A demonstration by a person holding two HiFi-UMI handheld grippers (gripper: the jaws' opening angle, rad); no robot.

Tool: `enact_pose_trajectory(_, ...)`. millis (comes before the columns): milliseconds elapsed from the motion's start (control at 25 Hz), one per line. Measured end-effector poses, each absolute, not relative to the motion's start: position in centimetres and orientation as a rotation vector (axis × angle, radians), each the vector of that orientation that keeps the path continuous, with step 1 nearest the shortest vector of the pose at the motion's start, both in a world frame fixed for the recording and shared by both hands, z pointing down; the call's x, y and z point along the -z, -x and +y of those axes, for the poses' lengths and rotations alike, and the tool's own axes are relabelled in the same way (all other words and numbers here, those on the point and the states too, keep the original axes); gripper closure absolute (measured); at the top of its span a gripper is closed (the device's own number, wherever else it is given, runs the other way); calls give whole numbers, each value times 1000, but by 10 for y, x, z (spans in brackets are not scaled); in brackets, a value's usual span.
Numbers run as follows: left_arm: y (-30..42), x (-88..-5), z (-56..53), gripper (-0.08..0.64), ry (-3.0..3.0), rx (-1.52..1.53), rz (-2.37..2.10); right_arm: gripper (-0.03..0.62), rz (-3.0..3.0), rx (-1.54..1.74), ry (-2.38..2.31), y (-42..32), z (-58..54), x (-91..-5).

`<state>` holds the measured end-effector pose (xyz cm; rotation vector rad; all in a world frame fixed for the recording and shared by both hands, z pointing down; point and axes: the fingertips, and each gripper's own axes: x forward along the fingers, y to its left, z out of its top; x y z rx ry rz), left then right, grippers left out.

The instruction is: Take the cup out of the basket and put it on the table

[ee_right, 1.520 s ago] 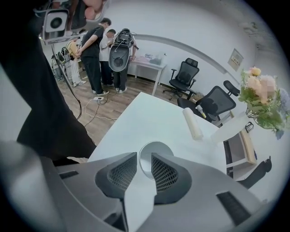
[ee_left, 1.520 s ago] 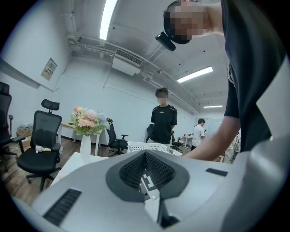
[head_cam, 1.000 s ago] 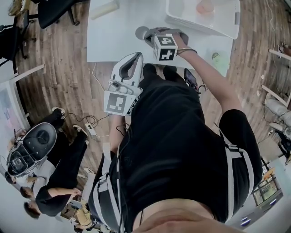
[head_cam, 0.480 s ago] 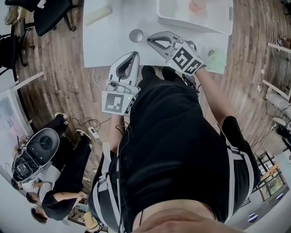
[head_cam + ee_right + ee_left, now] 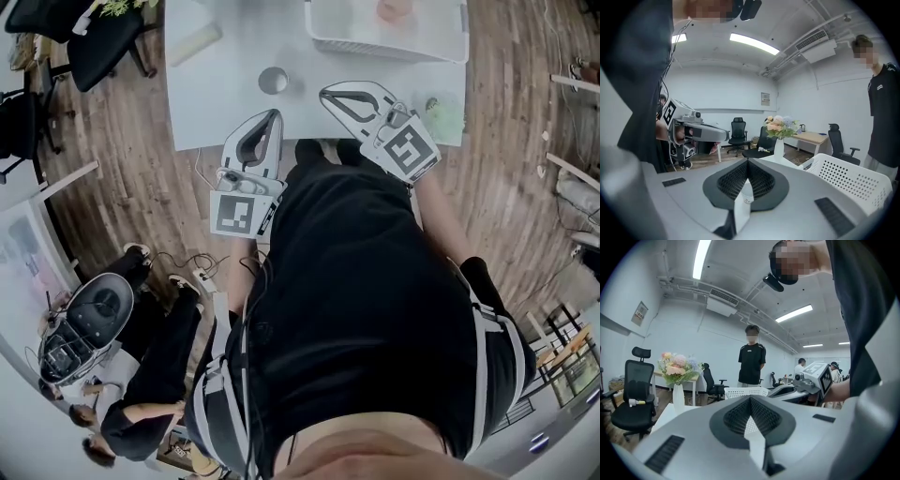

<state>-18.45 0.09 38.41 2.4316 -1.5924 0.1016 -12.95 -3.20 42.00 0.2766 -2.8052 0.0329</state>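
The grey cup (image 5: pixel 273 80) stands upright on the white table (image 5: pixel 225 103), left of and outside the white perforated basket (image 5: pixel 441 45). My right gripper (image 5: pixel 324 92) is shut and empty, its tip pointing at the cup from a short way to the right without touching it. In the right gripper view its jaws (image 5: pixel 747 161) meet, and a pale cup-like shape shows low behind them. My left gripper (image 5: pixel 276 113) hangs shut and empty at the table's near edge, below the cup; its own view shows closed tips (image 5: pixel 750 398) and the basket (image 5: pixel 745 392) beyond.
A peach object (image 5: pixel 394 9) lies in the basket. A pale cylinder (image 5: pixel 194 42) rests at the table's left and a green item (image 5: pixel 448 117) at its right corner. A vase of flowers (image 5: pixel 677 371), office chairs (image 5: pixel 103 37) and a standing person (image 5: pixel 751 359) surround the table.
The right gripper, which was over the cup a second ago, has pulled back to the right and toward the person. The cup stays on the table. The left gripper barely moved.
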Motion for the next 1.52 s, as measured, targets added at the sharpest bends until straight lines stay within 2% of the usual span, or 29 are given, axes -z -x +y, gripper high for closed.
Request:
enact_pose_trajectory(1080, 129, -381, -28, 538, -2545, -108, -1454, 574, -2873, -66, -445, 83, -45, -396)
enact_pose_trajectory(1520, 75, -376, -50, 538, -2627, -111, -1303, 572, -2760, -4, -668, 19, -106, -399)
